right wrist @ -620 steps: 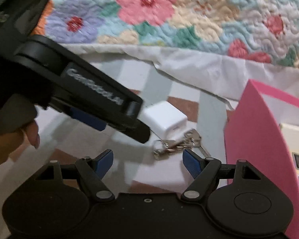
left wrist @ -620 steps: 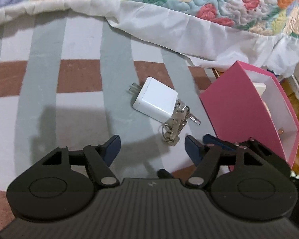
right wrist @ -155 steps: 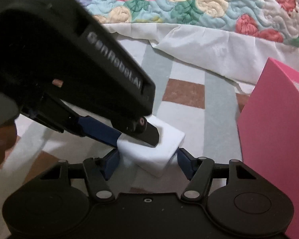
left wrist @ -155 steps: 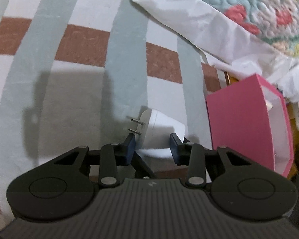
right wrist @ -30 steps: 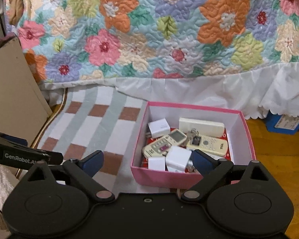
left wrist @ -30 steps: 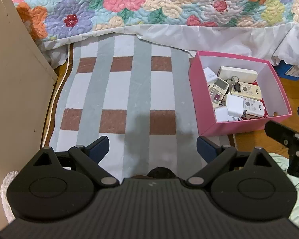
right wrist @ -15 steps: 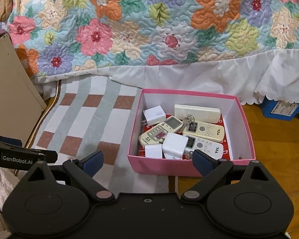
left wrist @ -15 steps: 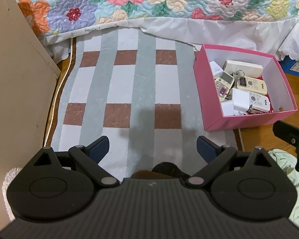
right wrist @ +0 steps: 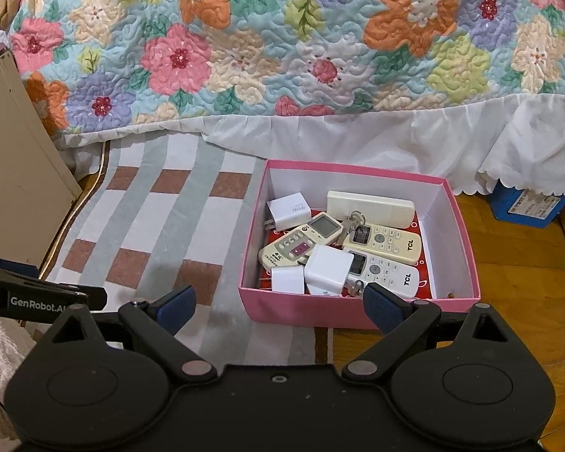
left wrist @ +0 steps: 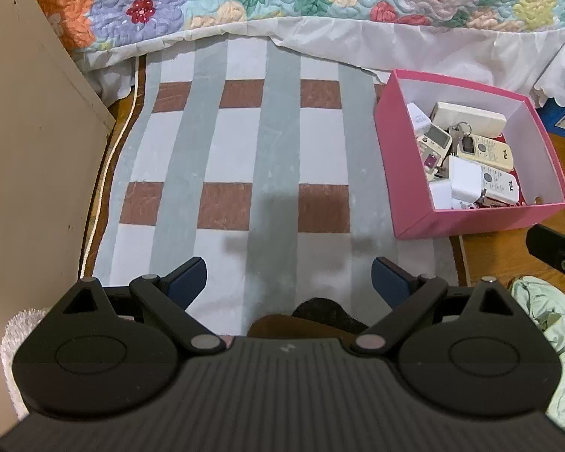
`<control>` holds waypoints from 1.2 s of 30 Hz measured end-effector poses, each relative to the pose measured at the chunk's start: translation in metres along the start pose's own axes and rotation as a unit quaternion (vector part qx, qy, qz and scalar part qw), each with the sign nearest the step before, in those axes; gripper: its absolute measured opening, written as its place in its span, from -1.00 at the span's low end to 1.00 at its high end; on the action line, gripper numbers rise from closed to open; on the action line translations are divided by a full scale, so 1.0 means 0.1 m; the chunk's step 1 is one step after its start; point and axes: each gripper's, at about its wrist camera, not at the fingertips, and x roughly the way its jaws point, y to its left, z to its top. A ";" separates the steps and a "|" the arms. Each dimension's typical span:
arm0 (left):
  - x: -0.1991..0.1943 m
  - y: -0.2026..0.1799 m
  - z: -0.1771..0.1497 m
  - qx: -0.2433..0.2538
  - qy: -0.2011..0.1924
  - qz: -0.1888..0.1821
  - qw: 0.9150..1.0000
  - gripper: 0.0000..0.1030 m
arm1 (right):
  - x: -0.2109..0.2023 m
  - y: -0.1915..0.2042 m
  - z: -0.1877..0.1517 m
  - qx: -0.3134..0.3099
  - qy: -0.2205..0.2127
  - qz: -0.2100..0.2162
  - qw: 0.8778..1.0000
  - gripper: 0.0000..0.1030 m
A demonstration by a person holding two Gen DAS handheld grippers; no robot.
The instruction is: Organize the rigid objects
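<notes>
Left tool (left wrist: 289, 277): jaws spread wide, nothing between them, held above the striped rug (left wrist: 245, 158). Right tool (right wrist: 278, 303): likewise spread and empty, held on the near side of the pink box (right wrist: 342, 314).

Task items all lie inside the pink box: three white chargers (right wrist: 327, 269), three remotes (right wrist: 386, 240), a long cream case (right wrist: 369, 204) against the far wall, and a key bunch (right wrist: 354, 220) on top of the remotes. No loose item shows on the rug to the left of the box. Judgement: sorting looks complete or nearly so.

Handling, judged: chargers are light, hard, smooth-sided blocks; best taken across two flat faces, clear of the prongs. Remotes are light and stiff; grip across the narrow width at mid-body. Keys are small, loose and slippery; pinch at the ring. The box is thin card and likely slides if nudged.

View differences: the right wrist view shows the flowered quilt (right wrist: 282, 37) above the box and the remotes' lettering. The left wrist view shows the whole rug, a beige panel (left wrist: 30, 150) far left of the box, and pale green cloth (left wrist: 546, 320) near its front right corner.
</notes>
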 end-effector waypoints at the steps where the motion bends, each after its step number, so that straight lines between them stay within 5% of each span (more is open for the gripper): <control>1: 0.01 0.00 0.00 0.000 0.001 0.000 1.000 0.85 | 0.01 0.01 0.00 -0.001 0.001 -0.002 1.000 0.89; 36: -0.04 0.06 0.00 -0.003 -0.018 0.000 1.000 0.93 | 0.05 0.05 0.01 -0.016 0.010 -0.016 1.000 0.89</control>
